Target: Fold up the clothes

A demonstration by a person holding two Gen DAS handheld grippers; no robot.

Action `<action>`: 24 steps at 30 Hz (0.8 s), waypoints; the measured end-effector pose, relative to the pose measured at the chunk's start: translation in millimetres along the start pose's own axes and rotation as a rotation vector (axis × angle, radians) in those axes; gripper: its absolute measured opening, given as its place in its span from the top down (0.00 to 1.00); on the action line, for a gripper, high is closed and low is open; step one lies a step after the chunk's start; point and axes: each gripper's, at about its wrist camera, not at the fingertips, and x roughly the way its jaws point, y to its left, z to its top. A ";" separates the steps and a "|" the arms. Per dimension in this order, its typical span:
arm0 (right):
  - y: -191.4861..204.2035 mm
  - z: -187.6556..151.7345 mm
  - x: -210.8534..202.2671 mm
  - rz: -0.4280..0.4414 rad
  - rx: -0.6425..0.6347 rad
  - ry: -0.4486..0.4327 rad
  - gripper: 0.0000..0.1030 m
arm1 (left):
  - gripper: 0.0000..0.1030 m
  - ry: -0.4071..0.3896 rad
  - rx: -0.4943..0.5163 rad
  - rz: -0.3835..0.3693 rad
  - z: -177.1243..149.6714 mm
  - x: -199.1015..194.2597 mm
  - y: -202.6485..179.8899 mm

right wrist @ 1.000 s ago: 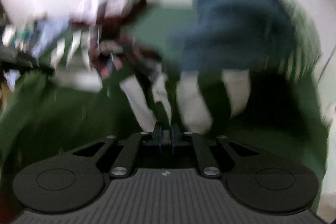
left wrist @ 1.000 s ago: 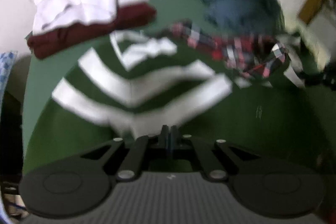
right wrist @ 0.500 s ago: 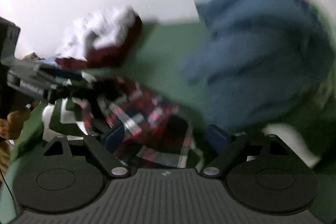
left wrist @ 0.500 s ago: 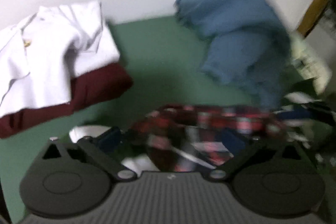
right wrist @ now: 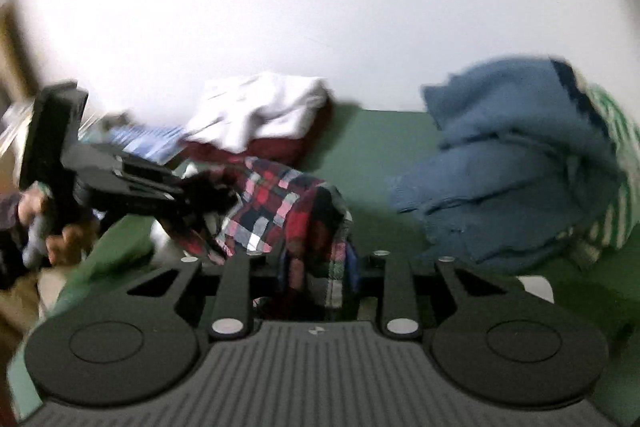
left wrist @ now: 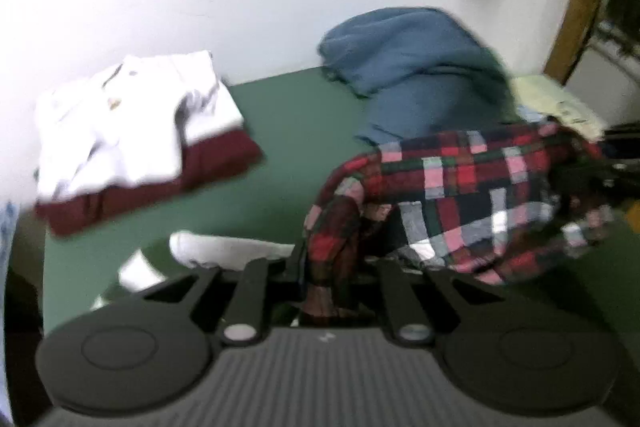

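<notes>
From the left wrist view, the left tool had its jaws closing, and a bunched fold of the plaid shirt sat pinched between them, the rest of the cloth hanging away up and to the right of the tool in a slack drape. Beyond it to the left a folded white and maroon stack rested on the green bench, and a heap of blue cloth lay farther off to the right; a white-striped garment showed just left of the jaws. From the right wrist view, the right tool was also closing, with another gathered edge of the plaid shirt between its jaws, the fabric stretching off left toward the other tool held in a hand. The shirt looked light, soft and limp, so I judged it would sag and twist wherever it was unsupported. Pinching single edges near the shoulders or hem corners would probably serve better than these thick bunches, which may slip unevenly.
</notes>
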 end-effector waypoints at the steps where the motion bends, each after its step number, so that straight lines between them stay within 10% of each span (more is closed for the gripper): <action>1: 8.5 -6.5 -11.2 0.020 -0.028 0.025 0.71 | 0.90 0.001 -0.015 -0.018 -13.3 -15.3 -2.7; 9: 55.7 -94.7 -52.8 0.171 -0.142 0.409 0.53 | 0.83 0.288 -0.109 -0.096 -152.0 -53.4 -65.1; 18: -17.6 -139.8 -92.1 0.124 0.467 0.360 0.33 | 0.41 0.239 -0.195 0.034 -172.6 -102.3 -75.3; 24: -43.7 -177.3 -89.1 0.180 0.879 0.292 0.33 | 0.15 0.164 -0.292 -0.055 -169.1 -120.1 -74.2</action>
